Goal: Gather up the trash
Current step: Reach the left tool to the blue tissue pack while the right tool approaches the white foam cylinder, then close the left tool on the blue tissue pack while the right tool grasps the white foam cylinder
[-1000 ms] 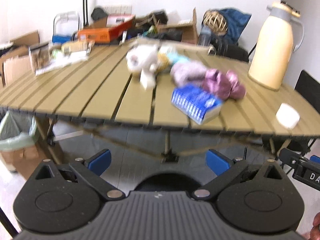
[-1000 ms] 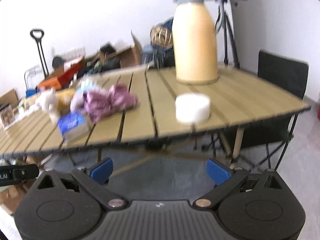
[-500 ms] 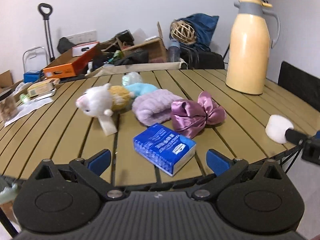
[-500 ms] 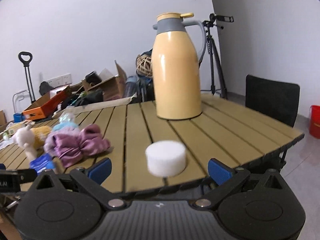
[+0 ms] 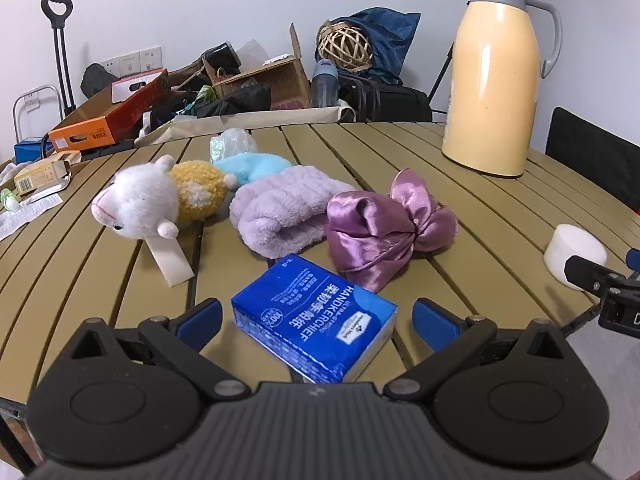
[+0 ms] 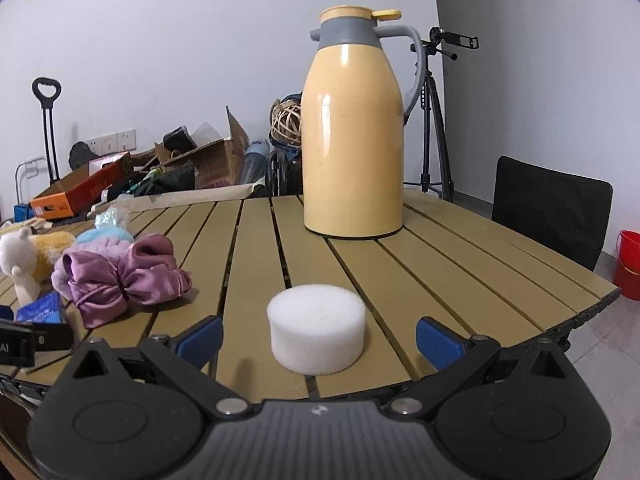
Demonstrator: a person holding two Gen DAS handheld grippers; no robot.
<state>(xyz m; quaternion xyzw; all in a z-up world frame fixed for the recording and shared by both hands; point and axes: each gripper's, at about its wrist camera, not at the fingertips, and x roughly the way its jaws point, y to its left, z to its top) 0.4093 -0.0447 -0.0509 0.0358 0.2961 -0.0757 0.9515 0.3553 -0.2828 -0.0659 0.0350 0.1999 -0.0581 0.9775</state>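
Both grippers stand spread wide with nothing held, the left gripper [image 5: 316, 316] framing the blue tissue pack [image 5: 314, 320] at its 12 o'clock and the right gripper [image 6: 318, 330] bracketing the white foam puck [image 6: 317, 328], probably lining up grasps.

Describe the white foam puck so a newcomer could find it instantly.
Start at the tall yellow thermos jug standing on the slatted table. Come toward the table's near edge: the white foam puck sits alone there, framed by the open right gripper. It is a plain short cylinder, unlike the purple satin bow and plush toys nearby.
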